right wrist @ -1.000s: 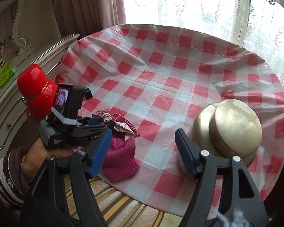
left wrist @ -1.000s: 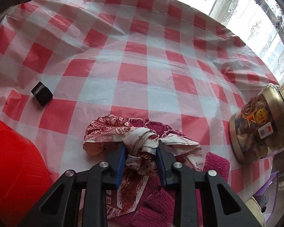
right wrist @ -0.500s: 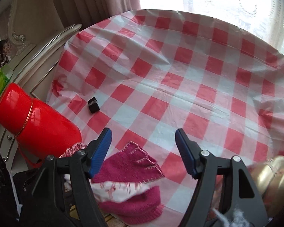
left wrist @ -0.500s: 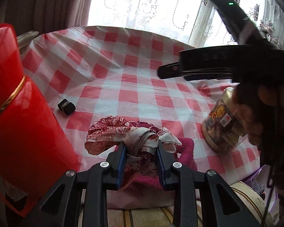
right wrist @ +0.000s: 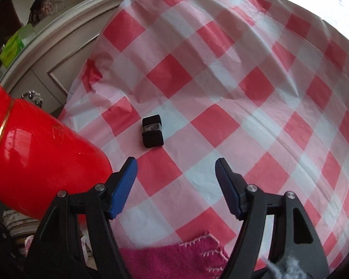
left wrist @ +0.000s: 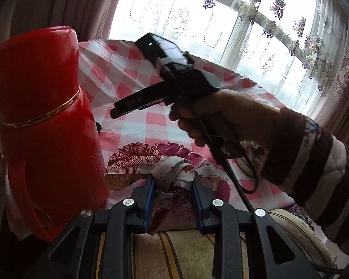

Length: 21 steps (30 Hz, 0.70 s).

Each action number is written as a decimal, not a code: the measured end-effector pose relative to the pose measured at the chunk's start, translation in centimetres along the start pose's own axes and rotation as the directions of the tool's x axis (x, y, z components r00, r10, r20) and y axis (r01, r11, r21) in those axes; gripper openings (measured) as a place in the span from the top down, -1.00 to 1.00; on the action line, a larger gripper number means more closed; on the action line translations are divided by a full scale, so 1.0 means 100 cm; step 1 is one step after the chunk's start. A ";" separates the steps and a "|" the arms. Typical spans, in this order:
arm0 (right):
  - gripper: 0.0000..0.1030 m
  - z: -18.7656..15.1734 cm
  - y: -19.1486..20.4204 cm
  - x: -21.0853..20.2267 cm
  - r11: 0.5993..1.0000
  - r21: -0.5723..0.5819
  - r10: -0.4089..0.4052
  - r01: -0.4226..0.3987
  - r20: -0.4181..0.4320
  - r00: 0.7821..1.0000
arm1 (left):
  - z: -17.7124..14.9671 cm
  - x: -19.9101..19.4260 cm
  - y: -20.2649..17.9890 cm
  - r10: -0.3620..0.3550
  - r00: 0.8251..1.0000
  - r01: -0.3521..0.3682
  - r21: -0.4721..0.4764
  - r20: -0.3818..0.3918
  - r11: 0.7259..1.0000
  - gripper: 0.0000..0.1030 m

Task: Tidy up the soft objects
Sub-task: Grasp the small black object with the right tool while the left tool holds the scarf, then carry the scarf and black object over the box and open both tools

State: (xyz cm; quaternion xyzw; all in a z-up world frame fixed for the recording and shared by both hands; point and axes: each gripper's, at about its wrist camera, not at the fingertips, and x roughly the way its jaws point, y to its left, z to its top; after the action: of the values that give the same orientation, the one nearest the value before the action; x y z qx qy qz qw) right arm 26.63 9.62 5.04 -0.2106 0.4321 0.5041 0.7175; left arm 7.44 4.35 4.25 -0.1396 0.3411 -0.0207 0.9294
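My left gripper (left wrist: 173, 181) is shut on a bunched red-and-white patterned scarf (left wrist: 137, 160), holding it at the near edge of the checked table (left wrist: 132, 118). A magenta knitted hat (left wrist: 174, 147) lies under and behind the scarf. In the right wrist view the hat (right wrist: 174, 260) shows at the bottom, below my right gripper (right wrist: 175, 172), which is open and empty above the tablecloth (right wrist: 244, 81). The right gripper's body (left wrist: 174, 79) and the hand holding it cross the left wrist view above the scarf.
A tall red thermos (left wrist: 41, 121) stands at the table's left edge, close to the left gripper; it also shows in the right wrist view (right wrist: 35, 167). A small black block (right wrist: 152, 131) lies on the cloth. A white cabinet (right wrist: 58, 53) stands beyond the table. A striped cushion (left wrist: 174, 251) is below.
My left gripper has drawn back and down with the scarf to the table's edge. My right gripper has swung left and forward over the hat, toward the black block.
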 end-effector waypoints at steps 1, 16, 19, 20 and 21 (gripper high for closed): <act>-0.40 0.004 0.006 0.009 0.999 -0.037 0.008 -0.008 -0.015 1.000 | 0.000 -0.001 0.000 -0.006 1.000 0.006 0.000 -0.002 1.000 0.42; 0.40 0.023 0.027 0.080 0.995 -0.085 0.054 -0.059 -0.063 0.997 | -0.009 -0.087 0.027 -0.045 0.995 0.044 0.005 0.094 0.999 0.42; 0.40 0.012 0.026 0.060 0.998 -0.057 0.033 -0.034 -0.032 0.999 | -0.010 -0.101 0.023 -0.035 0.992 0.033 0.020 0.122 0.999 0.42; 0.40 0.007 0.025 0.050 0.999 -0.045 0.029 -0.029 -0.017 0.999 | -0.011 -0.106 0.022 -0.026 0.991 0.023 0.021 0.134 1.000 0.42; 0.40 0.001 0.024 0.038 0.999 -0.032 0.020 -0.020 -0.002 1.000 | -0.010 -0.110 0.023 -0.021 0.989 0.018 0.018 0.145 1.000 0.42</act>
State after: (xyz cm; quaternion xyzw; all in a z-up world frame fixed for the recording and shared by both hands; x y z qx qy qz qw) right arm 24.91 12.70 2.25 -0.2181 0.4266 0.5179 0.7087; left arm -1.79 7.73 9.79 -0.1364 0.2709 -0.0223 0.9526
